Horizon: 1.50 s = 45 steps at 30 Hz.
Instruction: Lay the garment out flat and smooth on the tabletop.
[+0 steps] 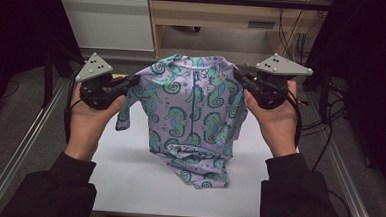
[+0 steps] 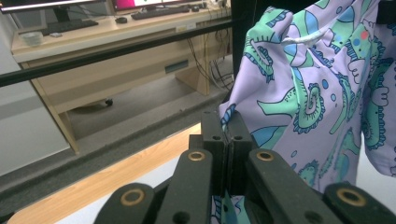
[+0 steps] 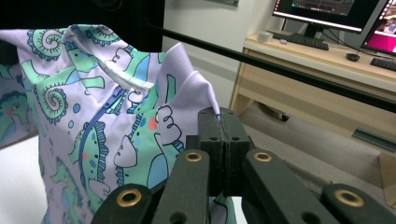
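Lilac fabric with green seahorses, a small shirt, hangs in the centre of the high view, its lower hem crumpled on the white table. I see my left gripper at the middle left clenched on one shoulder of it, and my right gripper at the middle right clenched on the other shoulder. Both pairs of jaws pinch cloth.

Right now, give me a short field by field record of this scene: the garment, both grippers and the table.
garment: lilac seahorse-print top, held up by its shoulders, hem bunched on the table
left gripper: shut on the top's shoulder
right gripper: shut on the other shoulder
table: white
zip: blue, down the front
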{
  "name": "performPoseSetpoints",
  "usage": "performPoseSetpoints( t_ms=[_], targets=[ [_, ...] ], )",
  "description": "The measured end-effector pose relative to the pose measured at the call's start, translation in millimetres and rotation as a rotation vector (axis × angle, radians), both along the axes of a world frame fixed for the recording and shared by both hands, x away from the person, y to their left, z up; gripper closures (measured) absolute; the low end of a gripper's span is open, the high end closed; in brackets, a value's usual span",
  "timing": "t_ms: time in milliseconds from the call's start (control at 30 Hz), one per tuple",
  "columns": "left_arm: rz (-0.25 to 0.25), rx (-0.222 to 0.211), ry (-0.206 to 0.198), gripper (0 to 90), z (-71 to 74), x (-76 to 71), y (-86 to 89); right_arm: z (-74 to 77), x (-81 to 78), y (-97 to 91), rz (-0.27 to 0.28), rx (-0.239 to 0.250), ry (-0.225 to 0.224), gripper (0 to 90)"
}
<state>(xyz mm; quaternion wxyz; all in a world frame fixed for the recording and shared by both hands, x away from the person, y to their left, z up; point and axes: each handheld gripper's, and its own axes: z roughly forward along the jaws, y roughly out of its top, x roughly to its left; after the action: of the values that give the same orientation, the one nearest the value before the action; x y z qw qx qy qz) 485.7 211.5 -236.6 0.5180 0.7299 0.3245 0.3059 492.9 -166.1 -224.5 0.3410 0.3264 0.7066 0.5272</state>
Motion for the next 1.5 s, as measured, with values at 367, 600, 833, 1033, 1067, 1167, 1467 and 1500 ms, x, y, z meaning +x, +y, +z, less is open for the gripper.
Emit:
performPoseSetpoints(
  t_ms=[367, 600, 833, 1033, 1067, 1167, 1467, 1500],
  targets=[
    [0.009, 0.009, 0.052, 89.8, -18.2, 20.1, -5.6, -25.2, 13.1, -7.1, -0.011, 0.015, 0.043, 89.5],
    [0.033, 0.024, 0.061, 89.8, -30.5, 37.4, -13.9, -38.6, 28.9, -7.4, -0.032, 0.034, 0.056, 89.5],
    [0.058, 0.024, 0.069, 89.8, -43.5, 57.8, -21.9, -53.1, 45.0, -7.2, -0.061, 0.050, 0.075, 89.5],
    [0.085, 0.050, 0.107, 89.8, -55.9, 92.2, -26.2, -65.6, 69.5, -8.6, -0.081, 0.058, 0.108, 89.5],
    [0.091, 0.054, 0.116, 89.8, -58.7, 98.4, -26.7, -69.5, 76.7, -8.8, -0.087, 0.060, 0.118, 89.5],
    [0.103, 0.067, 0.141, 89.8, -68.0, 116.6, -28.4, -80.2, 94.8, -8.7, -0.100, 0.064, 0.145, 89.5],
    [0.174, 0.098, 0.222, 84.5, -114.4, 166.6, -31.1, -124.5, 153.0, 1.1, -0.149, 0.047, 0.306, 75.7],
    [0.182, 0.109, 0.214, 82.1, -117.4, 164.9, -32.5, -127.1, 152.4, 2.8, -0.148, 0.033, 0.321, 75.1]
  ],
)
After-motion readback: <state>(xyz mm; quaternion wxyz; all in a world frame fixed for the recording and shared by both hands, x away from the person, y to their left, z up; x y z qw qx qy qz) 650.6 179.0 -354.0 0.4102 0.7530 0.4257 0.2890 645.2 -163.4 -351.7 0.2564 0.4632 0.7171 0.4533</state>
